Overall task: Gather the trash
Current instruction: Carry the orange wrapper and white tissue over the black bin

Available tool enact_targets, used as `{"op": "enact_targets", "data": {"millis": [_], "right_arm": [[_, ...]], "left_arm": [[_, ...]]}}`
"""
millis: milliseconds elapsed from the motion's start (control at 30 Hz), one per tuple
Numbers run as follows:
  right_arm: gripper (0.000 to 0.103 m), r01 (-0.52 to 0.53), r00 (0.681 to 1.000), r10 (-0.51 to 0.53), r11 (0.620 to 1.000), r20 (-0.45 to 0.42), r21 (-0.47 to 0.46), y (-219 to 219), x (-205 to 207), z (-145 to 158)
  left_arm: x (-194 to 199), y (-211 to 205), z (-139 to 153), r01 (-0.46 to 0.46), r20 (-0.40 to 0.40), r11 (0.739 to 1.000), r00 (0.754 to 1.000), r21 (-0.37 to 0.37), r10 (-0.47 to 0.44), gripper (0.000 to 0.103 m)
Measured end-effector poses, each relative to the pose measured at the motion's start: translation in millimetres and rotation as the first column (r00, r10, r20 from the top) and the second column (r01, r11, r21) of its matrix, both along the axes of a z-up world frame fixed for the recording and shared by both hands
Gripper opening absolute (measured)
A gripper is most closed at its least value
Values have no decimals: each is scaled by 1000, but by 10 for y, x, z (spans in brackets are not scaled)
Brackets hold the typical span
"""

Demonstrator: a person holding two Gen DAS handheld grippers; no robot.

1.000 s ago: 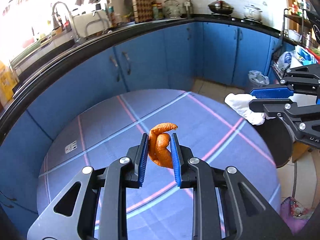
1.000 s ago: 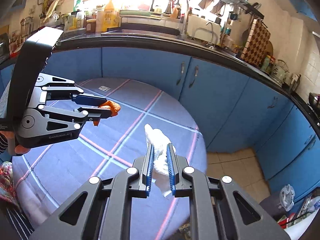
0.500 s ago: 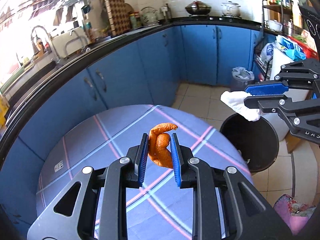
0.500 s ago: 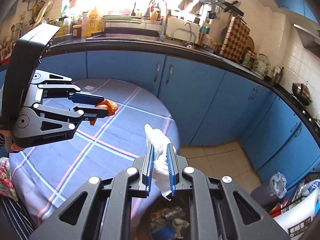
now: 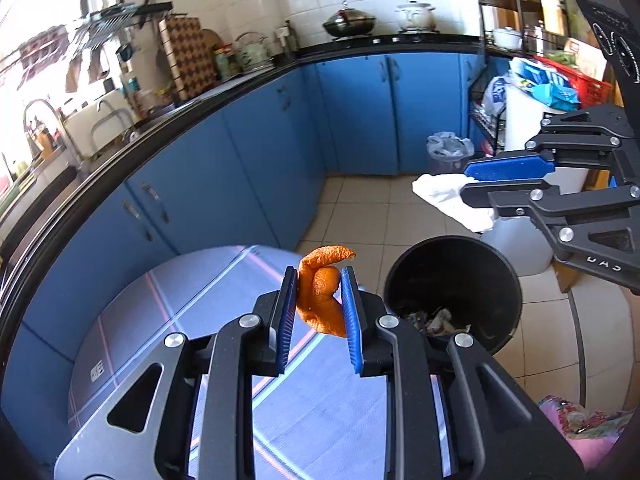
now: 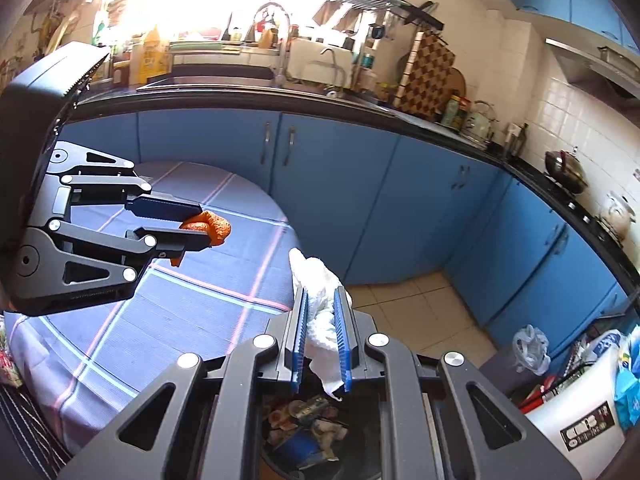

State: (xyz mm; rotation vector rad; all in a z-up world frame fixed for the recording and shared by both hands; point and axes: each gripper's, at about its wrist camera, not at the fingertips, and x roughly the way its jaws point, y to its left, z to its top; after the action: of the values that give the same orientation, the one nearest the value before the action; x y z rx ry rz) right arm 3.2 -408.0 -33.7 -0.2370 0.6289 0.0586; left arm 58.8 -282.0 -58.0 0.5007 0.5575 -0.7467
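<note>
My left gripper (image 5: 319,280) is shut on an orange peel (image 5: 322,296) and holds it in the air over the right edge of the round table (image 5: 168,344), just left of the black trash bin (image 5: 456,288). It also shows in the right wrist view (image 6: 200,228) with the peel (image 6: 212,228). My right gripper (image 6: 320,300) is shut on a crumpled white tissue (image 6: 320,312) and holds it above the bin (image 6: 304,436), which has trash in it. In the left wrist view the right gripper (image 5: 468,180) and tissue (image 5: 448,196) hang above the bin's far rim.
Blue cabinets (image 5: 248,168) under a black counter curve around behind the table. A small grey bin with a bag (image 5: 448,152) and a shelf rack (image 5: 520,80) stand at the far right. A white appliance (image 6: 576,412) sits beside the trash bin. The floor is tiled.
Both grippers have swung right, away from the middle of the table, with the peel and tissue still held. The black bin has come into view below them.
</note>
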Motion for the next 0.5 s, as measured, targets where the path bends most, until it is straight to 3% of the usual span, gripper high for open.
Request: {"op": "enact_targets", "data": {"millis": [500], "right_arm": [[14,91,995,-92,996,26,25,-422,-219,-5]], "left_arm": [[-235,-525,37,89,18,996,996,18,-89,24]]}}
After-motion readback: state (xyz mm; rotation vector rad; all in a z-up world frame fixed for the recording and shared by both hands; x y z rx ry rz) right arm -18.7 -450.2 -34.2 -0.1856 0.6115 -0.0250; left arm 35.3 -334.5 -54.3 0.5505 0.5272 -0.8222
